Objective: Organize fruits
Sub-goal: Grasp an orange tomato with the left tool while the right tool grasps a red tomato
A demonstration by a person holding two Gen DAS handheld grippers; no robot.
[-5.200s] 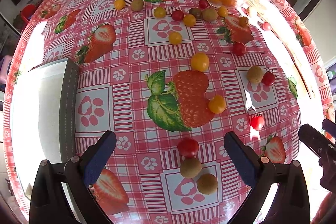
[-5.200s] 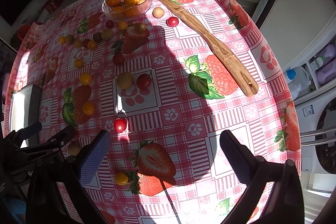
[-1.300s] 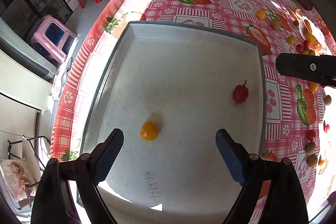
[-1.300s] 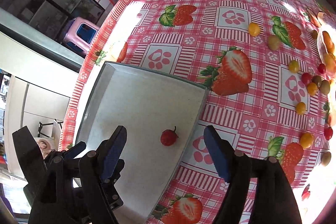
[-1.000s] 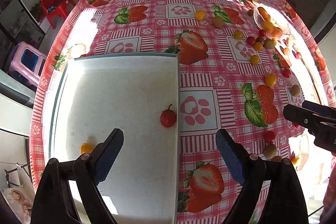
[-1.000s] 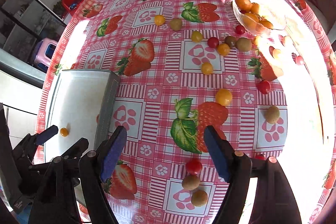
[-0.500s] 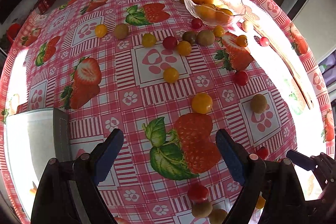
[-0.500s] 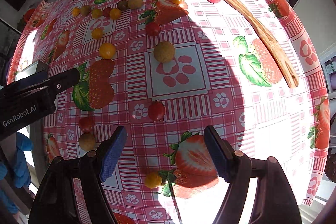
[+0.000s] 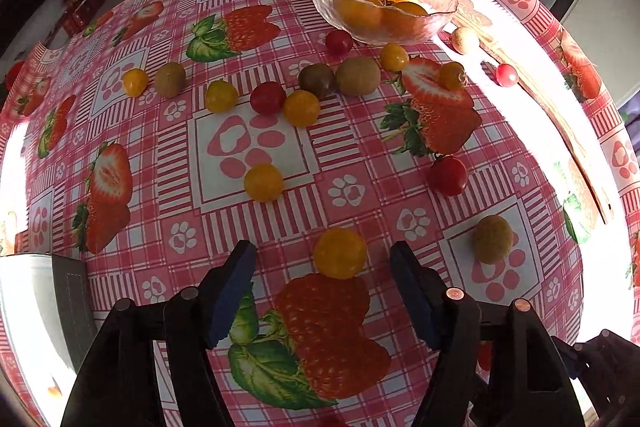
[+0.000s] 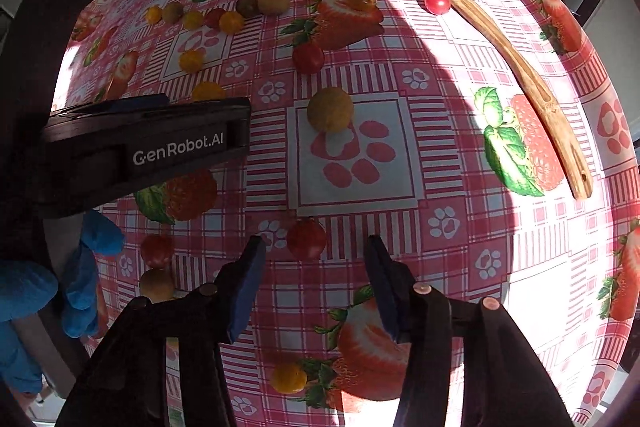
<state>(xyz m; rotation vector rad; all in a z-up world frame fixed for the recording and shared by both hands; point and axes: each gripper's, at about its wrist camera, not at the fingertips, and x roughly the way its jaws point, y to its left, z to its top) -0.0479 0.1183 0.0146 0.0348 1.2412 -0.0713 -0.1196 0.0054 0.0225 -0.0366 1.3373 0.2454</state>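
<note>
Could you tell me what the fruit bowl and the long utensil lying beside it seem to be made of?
Fruit bowl: clear glass, probably; the oranges show through its rippled, glossy wall. Long utensil: wood, apparently; matte tan with visible grain and a small hole near one end.

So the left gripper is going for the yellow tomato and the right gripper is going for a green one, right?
Not quite. The right gripper is lined up on a red tomato, as the right wrist view shows. The left gripper does have the yellow tomato between its open fingers.
</note>
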